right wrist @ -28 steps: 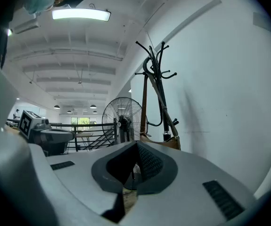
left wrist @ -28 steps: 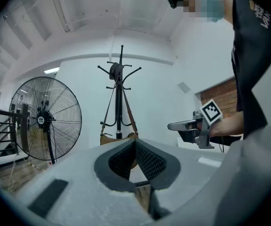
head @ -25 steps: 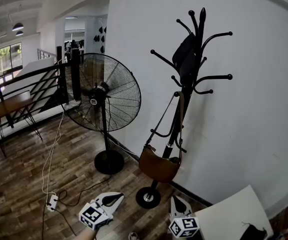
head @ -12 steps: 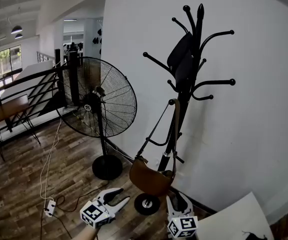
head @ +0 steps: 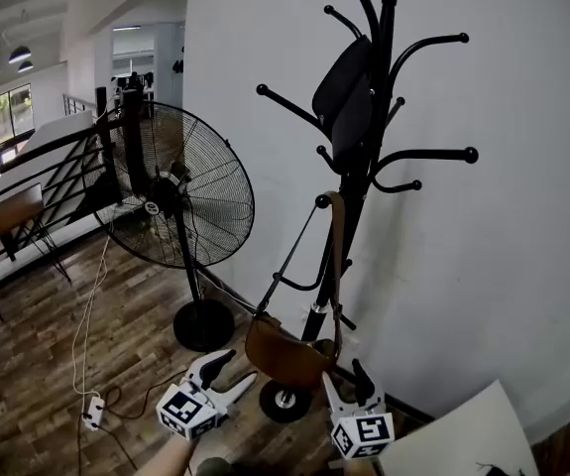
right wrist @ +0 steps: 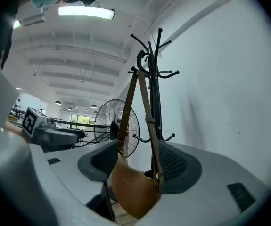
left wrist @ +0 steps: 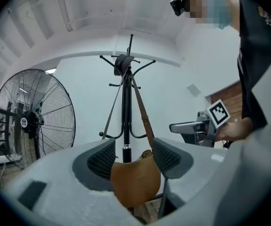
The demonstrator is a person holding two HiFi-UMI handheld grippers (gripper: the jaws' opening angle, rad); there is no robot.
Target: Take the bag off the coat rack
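Observation:
A brown bag [head: 286,357] hangs by its long strap [head: 336,266] from a low hook of the black coat rack [head: 369,181], close to the rack's pole. My left gripper [head: 229,370] is just left of and below the bag; its jaws are opening. My right gripper [head: 347,377] is at the bag's right, its jaws also opening. In the left gripper view the bag [left wrist: 135,182] shows in the gap of the left gripper [left wrist: 134,158], untouched by the pads. The right gripper view frames the bag [right wrist: 133,192] between the right gripper's [right wrist: 137,161] pads, also untouched.
A dark item [head: 344,97] hangs high on the rack. A big standing fan [head: 171,191] is to the left, its base [head: 203,325] near the rack's foot [head: 285,402]. A cable and power strip [head: 93,412] lie on the wooden floor. A white tabletop [head: 463,439] is at the lower right.
Both grippers went from shut to wide open. The view has drawn closer to the rack, and both grippers now sit nearer the bag.

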